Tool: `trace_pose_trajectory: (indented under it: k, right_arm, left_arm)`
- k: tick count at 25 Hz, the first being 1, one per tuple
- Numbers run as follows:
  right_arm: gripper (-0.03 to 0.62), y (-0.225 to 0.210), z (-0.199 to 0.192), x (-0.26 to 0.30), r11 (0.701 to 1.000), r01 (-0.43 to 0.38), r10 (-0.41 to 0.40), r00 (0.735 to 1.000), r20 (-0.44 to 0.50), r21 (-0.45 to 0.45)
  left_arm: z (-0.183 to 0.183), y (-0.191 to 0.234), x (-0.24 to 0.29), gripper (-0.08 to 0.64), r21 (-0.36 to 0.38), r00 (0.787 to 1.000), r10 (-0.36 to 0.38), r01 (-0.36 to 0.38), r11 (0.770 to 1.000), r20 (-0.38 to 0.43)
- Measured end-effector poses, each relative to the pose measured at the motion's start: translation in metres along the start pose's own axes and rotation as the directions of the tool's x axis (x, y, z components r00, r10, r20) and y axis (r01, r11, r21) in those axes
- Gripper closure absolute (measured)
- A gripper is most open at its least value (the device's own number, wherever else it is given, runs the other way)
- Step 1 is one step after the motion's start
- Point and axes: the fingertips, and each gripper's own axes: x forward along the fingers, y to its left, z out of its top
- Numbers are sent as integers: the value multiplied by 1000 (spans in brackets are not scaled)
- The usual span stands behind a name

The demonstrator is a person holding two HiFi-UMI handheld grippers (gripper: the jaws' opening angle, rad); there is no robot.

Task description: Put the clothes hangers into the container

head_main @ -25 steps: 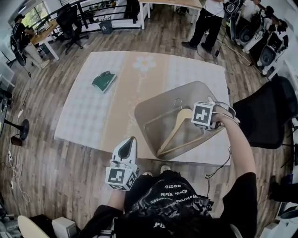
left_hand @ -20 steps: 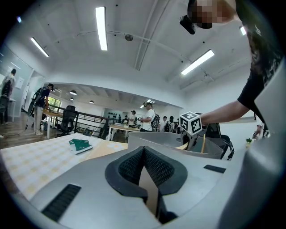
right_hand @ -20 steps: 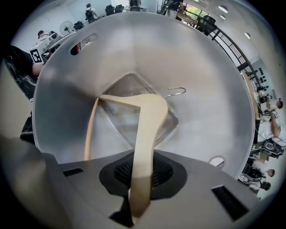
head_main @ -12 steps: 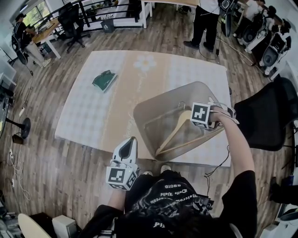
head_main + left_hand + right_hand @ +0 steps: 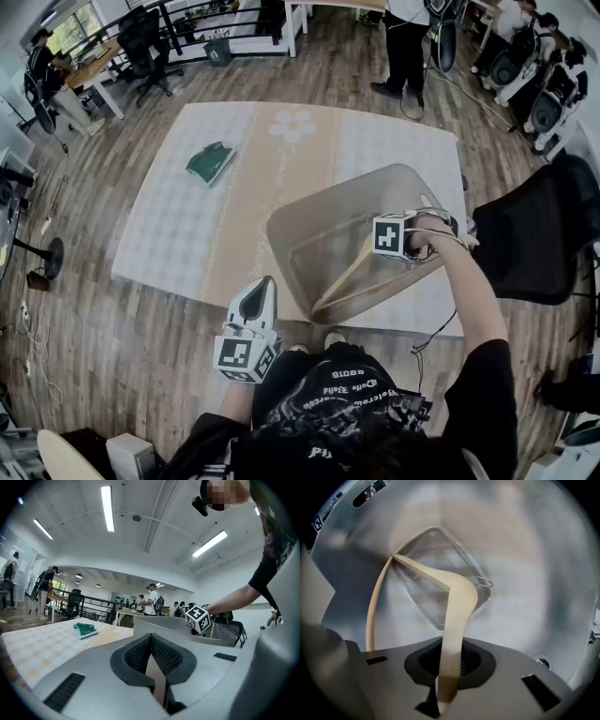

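A pale wooden clothes hanger (image 5: 342,281) with a wire hook (image 5: 485,581) hangs inside the translucent grey container (image 5: 309,202), one end down near the bottom. My right gripper (image 5: 382,249) points steeply down into the container, shut on one arm of the hanger (image 5: 457,606). In the right gripper view, the arm runs straight up from between the jaws of the right gripper (image 5: 449,660). My left gripper (image 5: 257,292) is held low near my body, in front of the mat. In the left gripper view, the left gripper (image 5: 151,637) is shut with nothing in it.
The container sits at the right front of a checked mat (image 5: 187,225) on the wood floor. A green folded item (image 5: 208,162) lies on the mat's far left. A black chair (image 5: 534,234) stands to the right. A person (image 5: 405,47) stands beyond the mat.
My right gripper has sunk and shifted left with the hanger, deeper into the container. The left gripper has stayed where it was.
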Motion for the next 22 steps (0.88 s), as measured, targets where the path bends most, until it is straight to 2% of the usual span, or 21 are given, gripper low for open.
trace_pose_trajectory:
  k: [6,10,14,17,20,22]
  right_arm:
    - [540,-6,4,-7,1000,30,-30,1000,6,4]
    - [535,-5,8,2,1000,2,-2,1000,-20,5]
    - [474,2,0,8,998,-48,49,997,-55,29]
    - [453,3,3,10,998,-58,60,996,-59,33]
    - [384,3,16,8,997,-62,62,998,-2,43]
    - [373,2,25,4,996,-64,61,997,56,55]
  left_arm:
    - [-6,3,-2,540,-10,1000,2,-2,1000,-13]
    - [-12,7,-3,540,-26,1000,9,-9,1000,-21]
    - [-13,5,-4,540,-27,1000,17,-17,999,-26]
    - [-16,12,-6,540,-31,999,26,-27,999,-32]
    - [-17,17,-10,540,-36,999,30,-31,999,-34]
    - [-17,19,-12,540,-37,999,29,-30,999,-37]
